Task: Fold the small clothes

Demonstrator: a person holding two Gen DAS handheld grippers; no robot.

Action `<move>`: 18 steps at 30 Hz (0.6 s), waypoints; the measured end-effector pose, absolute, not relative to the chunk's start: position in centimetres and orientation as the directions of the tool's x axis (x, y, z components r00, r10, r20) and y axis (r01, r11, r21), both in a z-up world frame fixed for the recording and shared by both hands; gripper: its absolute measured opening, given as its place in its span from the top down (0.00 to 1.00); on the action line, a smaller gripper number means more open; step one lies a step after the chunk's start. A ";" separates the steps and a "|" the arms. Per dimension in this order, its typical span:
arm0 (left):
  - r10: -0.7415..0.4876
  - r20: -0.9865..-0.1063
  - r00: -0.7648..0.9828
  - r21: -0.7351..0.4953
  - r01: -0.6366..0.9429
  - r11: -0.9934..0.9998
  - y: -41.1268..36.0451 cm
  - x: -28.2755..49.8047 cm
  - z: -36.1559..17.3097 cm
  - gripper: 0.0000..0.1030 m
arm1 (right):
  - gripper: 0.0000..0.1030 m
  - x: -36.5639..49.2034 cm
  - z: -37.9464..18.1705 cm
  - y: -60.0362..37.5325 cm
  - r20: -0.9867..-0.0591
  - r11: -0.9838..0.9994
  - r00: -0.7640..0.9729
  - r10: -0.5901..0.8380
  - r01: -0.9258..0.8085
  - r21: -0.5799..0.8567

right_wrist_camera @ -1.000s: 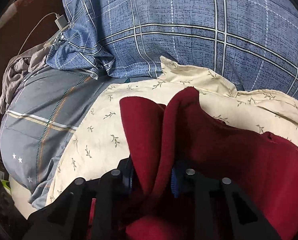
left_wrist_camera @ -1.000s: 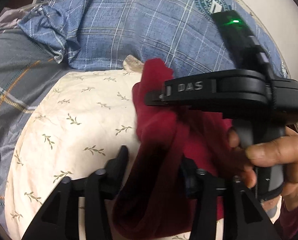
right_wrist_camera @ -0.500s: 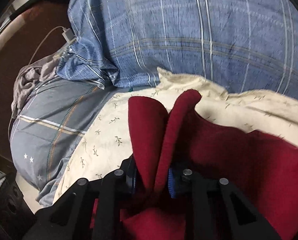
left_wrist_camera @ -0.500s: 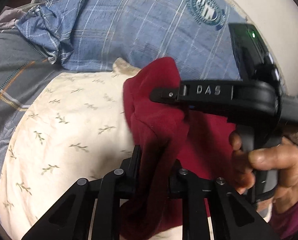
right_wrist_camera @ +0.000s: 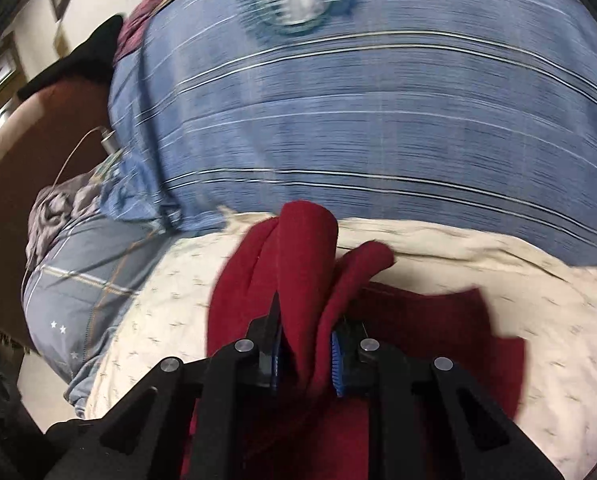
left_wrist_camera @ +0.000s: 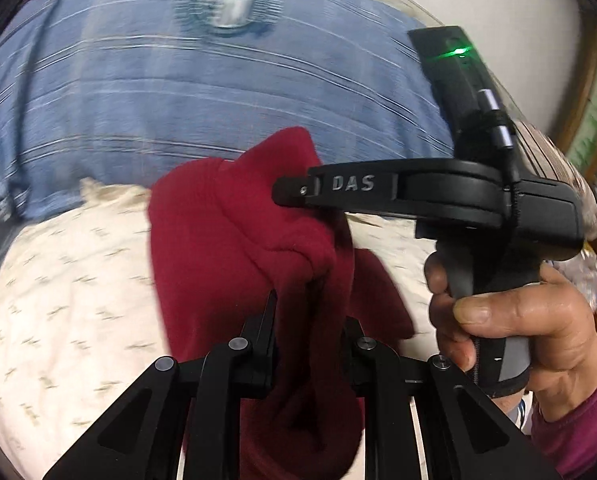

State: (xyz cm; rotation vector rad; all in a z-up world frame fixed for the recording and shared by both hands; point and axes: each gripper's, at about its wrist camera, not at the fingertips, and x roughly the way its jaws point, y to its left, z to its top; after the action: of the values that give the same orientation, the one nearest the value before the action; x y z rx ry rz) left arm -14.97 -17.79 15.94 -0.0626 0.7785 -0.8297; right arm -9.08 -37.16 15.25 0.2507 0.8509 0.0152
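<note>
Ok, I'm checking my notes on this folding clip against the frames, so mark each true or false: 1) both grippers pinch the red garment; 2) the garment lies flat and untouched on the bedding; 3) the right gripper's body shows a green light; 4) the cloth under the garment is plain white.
1) True: the left gripper and the right gripper each have the red garment between their jaws; the right one's jaws are closing.
2) False: it is bunched and held in both grippers.
3) True: a green light glows on it.
4) False: the cream sheet carries a small leaf print.
</note>
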 end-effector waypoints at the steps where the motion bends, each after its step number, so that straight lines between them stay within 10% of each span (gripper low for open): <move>1: -0.685 -0.603 0.409 -0.328 0.656 0.680 -19.3 -15.5 15.8 0.83 | 0.83 -9.5 15.1 -38.3 -0.741 0.968 0.663 0.106 0.102 0.230; 10: -0.633 -0.691 0.349 -0.279 0.679 0.679 -25.7 -16.4 12.3 0.82 | 0.83 -10.4 10.0 -44.8 -0.786 0.946 0.618 0.019 0.244 0.214; 18: -0.666 -0.693 0.276 -0.299 0.731 0.613 -21.3 -17.9 14.1 0.49 | 0.57 -14.4 10.1 -46.0 -0.778 0.909 0.628 0.016 0.315 0.273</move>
State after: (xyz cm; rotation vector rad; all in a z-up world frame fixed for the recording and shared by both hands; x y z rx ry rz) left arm -17.92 -21.34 14.08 0.0841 0.8861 -0.9403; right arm -14.35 -46.02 10.15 0.4082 0.8804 -0.1767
